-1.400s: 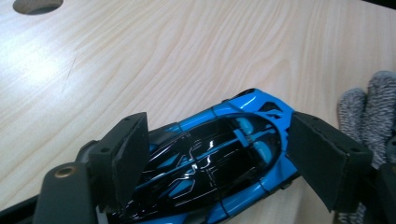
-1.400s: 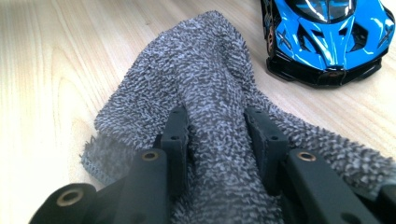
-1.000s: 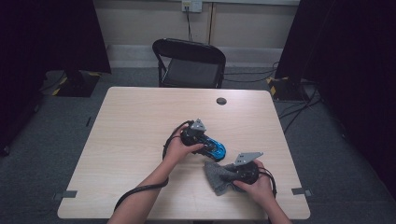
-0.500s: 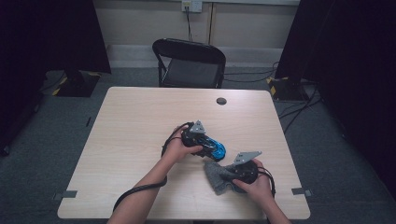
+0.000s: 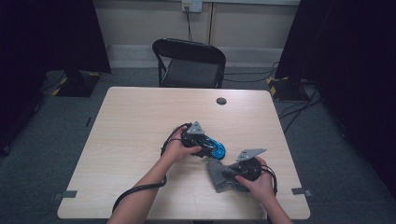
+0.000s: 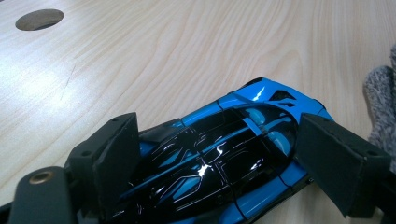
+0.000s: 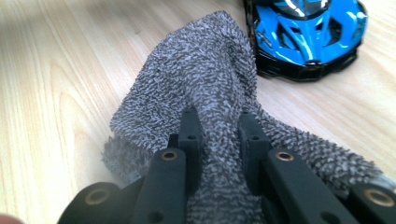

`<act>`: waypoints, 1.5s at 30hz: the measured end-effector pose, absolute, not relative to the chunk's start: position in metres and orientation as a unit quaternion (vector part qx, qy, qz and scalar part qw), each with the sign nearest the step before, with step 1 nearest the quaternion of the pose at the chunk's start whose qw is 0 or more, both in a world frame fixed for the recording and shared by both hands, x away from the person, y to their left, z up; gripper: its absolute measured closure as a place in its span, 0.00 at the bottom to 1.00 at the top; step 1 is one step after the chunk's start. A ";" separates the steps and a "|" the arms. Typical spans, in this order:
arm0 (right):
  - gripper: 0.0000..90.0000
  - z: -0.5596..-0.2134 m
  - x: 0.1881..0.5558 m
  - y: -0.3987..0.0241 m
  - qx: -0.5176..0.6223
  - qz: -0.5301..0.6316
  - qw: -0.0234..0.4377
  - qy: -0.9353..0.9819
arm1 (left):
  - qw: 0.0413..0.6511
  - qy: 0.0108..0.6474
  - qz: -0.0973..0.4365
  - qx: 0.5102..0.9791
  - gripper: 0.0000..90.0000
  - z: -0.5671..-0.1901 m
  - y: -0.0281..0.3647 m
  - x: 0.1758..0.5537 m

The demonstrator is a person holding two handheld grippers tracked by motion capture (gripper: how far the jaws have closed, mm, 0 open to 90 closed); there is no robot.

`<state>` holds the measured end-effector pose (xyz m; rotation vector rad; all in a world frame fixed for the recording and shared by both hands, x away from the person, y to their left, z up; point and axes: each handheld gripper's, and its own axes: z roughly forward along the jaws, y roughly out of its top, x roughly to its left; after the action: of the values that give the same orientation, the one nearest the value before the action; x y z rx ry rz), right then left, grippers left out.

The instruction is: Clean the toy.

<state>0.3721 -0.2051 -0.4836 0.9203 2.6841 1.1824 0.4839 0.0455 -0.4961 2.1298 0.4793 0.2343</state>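
Closing right hand-held gripper (image 7: pixel 217 128) pinches one cloth (image 7: pixel 205 84).

A rectangular table with a pale wood-grain top (image 5: pixel 140 140) carried everything. Toward its far edge a small round dark cable hole (image 5: pixel 221 101) sat in the top. Nearer the person's side, a glossy blue and black toy sports car (image 6: pixel 224 158) rested on the wood, and a crumpled grey terry cloth (image 7: pixel 205 79) lay on the top just beside the car's nose.
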 end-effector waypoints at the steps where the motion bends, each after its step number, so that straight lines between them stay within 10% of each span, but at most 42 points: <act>1: 0.84 -0.482 0.372 -0.206 0.299 0.384 0.033 0.873 | 0.451 0.196 0.093 0.866 0.16 -0.495 0.045 0.484; 45: 0.84 -0.481 0.443 -0.242 0.379 0.325 0.044 0.865 | 0.404 0.206 0.086 0.887 0.14 -0.485 0.036 0.487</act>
<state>0.4428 -0.2417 -0.4805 1.1589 2.6454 0.9920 0.4871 0.0364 -0.4854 2.2400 0.5199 0.2173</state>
